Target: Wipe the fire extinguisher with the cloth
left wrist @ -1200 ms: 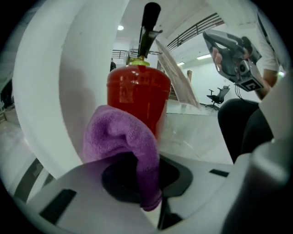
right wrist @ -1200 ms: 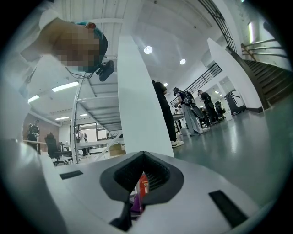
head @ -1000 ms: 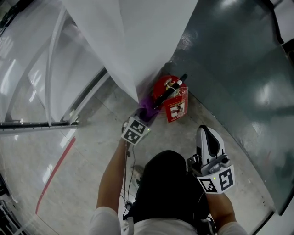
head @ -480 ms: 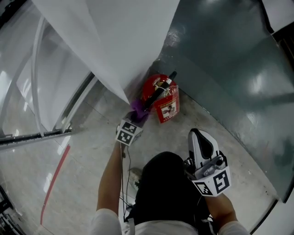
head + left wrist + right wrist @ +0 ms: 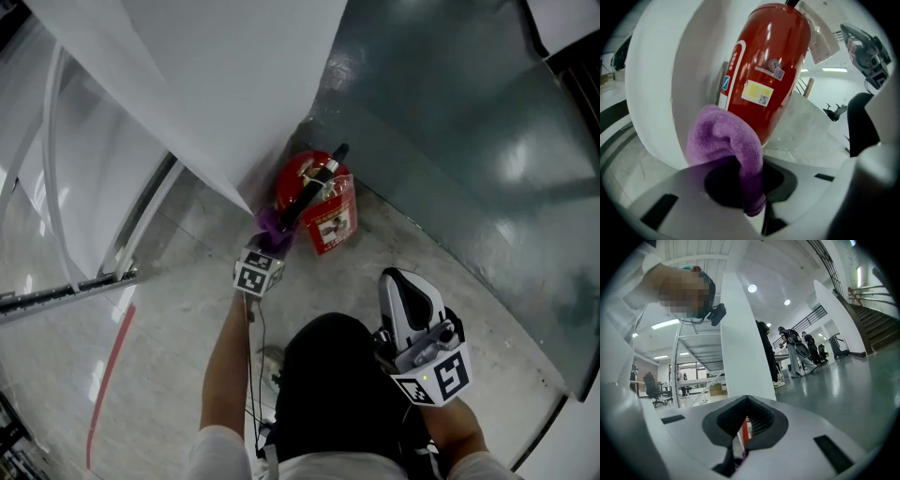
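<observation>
While the right tool (image 5: 746, 425) stays closed, the left tool (image 5: 754, 187) still clamps the cloth (image 5: 724, 136) against the fire extinguisher (image 5: 768, 70).

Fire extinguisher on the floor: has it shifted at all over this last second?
No. The red fire extinguisher keeps the same spot beside the foot of the white pillar. Only the head camera drifted, sliding both leftward together in the picture.

The fire extinguisher (image 5: 768, 70) is shiny red and smooth, like painted metal, with glossy stickers on it. The purple cloth (image 5: 724, 138) looks soft and fuzzy. The left hand-held gripper (image 5: 757, 187) is smooth, dull white plastic. The grey floor (image 5: 469, 141) is glossy.
</observation>
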Available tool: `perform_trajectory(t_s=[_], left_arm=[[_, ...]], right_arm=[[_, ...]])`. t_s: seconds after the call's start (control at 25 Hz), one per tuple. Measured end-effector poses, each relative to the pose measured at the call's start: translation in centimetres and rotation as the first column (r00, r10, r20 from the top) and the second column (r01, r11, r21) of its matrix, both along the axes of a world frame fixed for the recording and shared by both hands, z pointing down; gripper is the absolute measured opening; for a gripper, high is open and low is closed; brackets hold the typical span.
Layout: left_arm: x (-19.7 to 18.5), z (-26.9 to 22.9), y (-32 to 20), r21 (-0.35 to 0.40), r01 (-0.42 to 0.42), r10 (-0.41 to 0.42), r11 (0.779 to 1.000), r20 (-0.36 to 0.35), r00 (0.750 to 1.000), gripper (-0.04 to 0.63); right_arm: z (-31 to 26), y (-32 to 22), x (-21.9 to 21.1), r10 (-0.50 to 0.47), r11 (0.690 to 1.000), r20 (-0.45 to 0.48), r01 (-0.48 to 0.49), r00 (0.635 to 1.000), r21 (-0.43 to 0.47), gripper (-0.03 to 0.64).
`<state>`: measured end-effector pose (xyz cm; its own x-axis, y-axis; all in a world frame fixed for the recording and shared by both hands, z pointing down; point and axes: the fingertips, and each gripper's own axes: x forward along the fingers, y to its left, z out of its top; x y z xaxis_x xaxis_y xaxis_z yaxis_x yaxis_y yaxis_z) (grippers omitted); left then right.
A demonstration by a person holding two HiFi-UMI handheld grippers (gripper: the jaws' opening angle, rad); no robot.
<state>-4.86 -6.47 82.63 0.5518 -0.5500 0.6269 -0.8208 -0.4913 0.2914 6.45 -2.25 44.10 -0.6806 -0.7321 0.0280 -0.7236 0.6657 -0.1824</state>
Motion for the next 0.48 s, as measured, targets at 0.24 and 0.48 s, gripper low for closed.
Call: perform_trajectory(t_s=[0.24,0.48], left_arm=[[-0.5,1.0,-0.4,-0.008,0.056,-0.057,0.998,-0.028,0.998,0.058],[-0.6,3.6,0.9,-0.077,0.093,-0.095,0.993,-0.027,0.995,0.058]], right_arm=[[0.2,0.3,0.3,0.000,1.000,-0.006,0.000,1.000,0.003,0.014],[0.3,0.8,0.0,-0.012,1.000,-0.002,0.012,1.000,0.005,0.014]])
